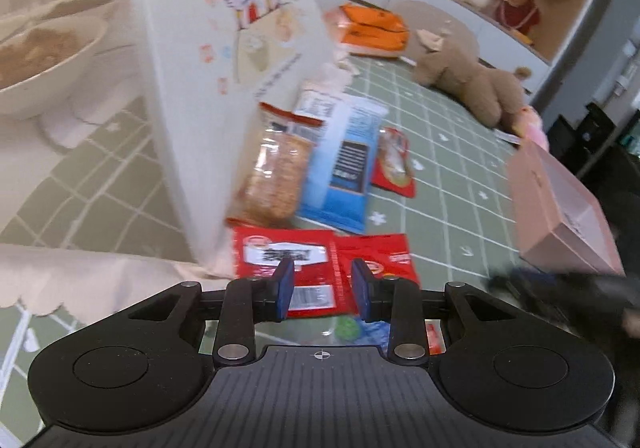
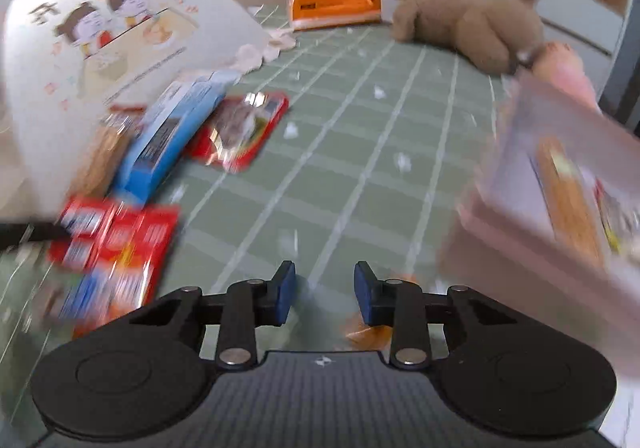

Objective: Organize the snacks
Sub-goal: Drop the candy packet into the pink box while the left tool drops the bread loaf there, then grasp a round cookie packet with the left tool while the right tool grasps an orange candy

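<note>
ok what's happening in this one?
A person with two handheld grippers is sorting snacks on a green checked table. Both grippers are open and hold nothing. The left gripper hovers over a red snack packet; beyond it lie a cracker pack, a blue packet and another red packet beside a white cartoon-printed box. The right gripper is over bare table, near a pink box already holding snacks.

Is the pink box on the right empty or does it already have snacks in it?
Not empty. The right wrist view shows the pink box open at the top with an orange snack packet lying inside. Blur hides what else it holds.
</note>
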Demonstrator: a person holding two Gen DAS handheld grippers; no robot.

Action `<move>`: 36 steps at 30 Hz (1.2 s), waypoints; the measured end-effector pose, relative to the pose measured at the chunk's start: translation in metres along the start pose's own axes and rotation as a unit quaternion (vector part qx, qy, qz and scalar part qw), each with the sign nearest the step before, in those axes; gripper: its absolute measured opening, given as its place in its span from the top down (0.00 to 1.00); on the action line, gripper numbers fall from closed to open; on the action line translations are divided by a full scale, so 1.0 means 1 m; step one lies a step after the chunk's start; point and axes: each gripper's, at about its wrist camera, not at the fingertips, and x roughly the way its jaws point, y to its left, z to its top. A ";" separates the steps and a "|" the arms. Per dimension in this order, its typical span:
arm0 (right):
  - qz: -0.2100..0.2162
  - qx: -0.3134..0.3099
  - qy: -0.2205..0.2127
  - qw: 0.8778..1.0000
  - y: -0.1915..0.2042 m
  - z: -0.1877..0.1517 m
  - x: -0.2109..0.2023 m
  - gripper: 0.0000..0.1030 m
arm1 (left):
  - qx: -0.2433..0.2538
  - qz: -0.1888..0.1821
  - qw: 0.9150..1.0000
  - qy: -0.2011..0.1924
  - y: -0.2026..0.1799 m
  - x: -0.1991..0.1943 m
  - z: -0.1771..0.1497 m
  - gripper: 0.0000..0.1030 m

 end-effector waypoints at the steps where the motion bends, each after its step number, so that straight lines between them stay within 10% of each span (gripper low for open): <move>1: 0.001 0.005 0.005 1.000 -0.005 -0.012 -0.011 0.69 | 0.007 0.002 1.000 0.005 0.000 0.000 -0.001 0.66; 6: -0.036 0.008 0.010 0.999 -0.030 -0.055 -0.049 0.68 | 0.060 -0.028 0.997 0.049 -0.015 0.000 -0.022 0.66; 11: -0.061 0.028 -0.024 0.997 -0.050 -0.072 -0.081 0.30 | 0.116 -0.079 0.985 0.097 -0.047 -0.009 -0.049 0.64; 17: -0.050 0.028 -0.032 0.998 -0.048 -0.073 -0.090 0.29 | 0.151 -0.069 0.982 0.089 -0.049 -0.041 -0.058 0.64; 21: -0.016 0.017 -0.052 0.998 -0.023 -0.066 -0.095 0.29 | 0.030 0.024 0.995 0.095 -0.014 -0.051 -0.048 0.64; 27: 0.038 0.008 -0.064 0.997 0.022 -0.060 -0.095 0.29 | -0.155 0.045 0.981 0.107 0.016 -0.040 -0.049 0.64; 32: 0.018 -0.009 -0.066 0.998 0.023 -0.068 -0.107 0.28 | -0.020 0.051 0.994 0.093 -0.026 -0.014 -0.036 0.55; 36: -0.035 0.008 -0.058 0.998 -0.008 -0.074 -0.105 0.23 | 0.122 0.042 0.986 0.107 -0.057 -0.010 -0.049 0.54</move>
